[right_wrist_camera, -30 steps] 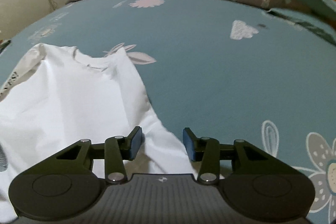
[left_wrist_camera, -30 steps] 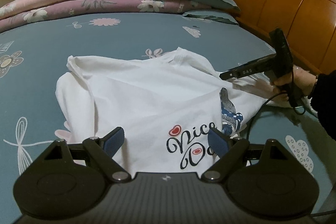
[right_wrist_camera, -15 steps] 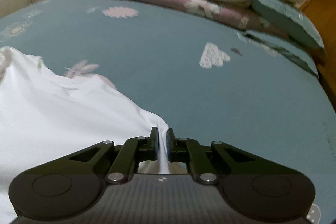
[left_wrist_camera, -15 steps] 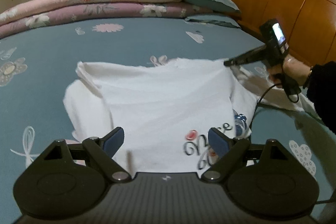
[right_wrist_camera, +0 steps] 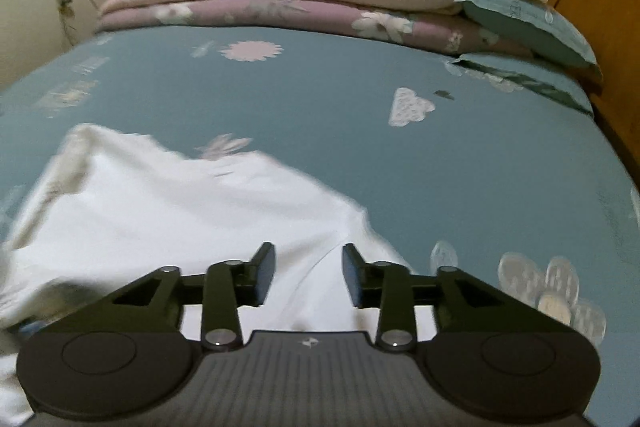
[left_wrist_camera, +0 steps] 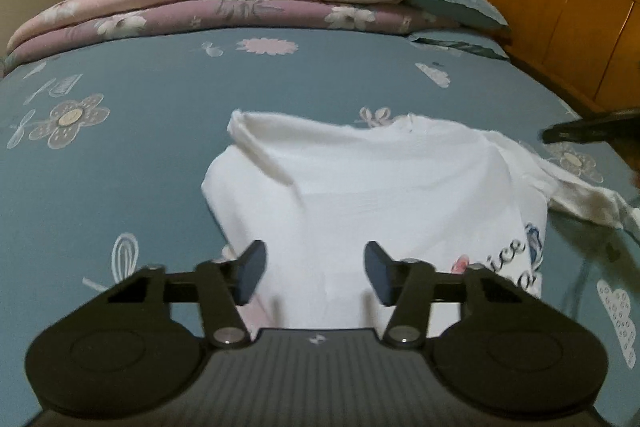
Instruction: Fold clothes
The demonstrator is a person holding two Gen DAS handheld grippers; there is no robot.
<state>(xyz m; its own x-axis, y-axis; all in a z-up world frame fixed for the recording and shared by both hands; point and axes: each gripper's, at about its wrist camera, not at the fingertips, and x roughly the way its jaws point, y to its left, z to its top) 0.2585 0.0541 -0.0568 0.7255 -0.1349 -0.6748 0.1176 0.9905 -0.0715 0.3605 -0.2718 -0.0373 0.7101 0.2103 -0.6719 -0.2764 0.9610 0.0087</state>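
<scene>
Your left gripper (left_wrist_camera: 314, 273) is closing over the white shirt (left_wrist_camera: 380, 187), pads clear of it; your right gripper (right_wrist_camera: 308, 275) is opening, nothing pinched, shirt at lower left.

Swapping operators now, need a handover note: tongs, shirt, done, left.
Left tongs: closing, nothing pinched; over the white T-shirt's near edge.
Right tongs: opening, pads clear of the cloth below.
Shirt lies on the blue bedsheet; right side folded over, print half covered, one sleeve trailing right.
Left: tuck the sleeve, fold the left side, then fold in half.
</scene>
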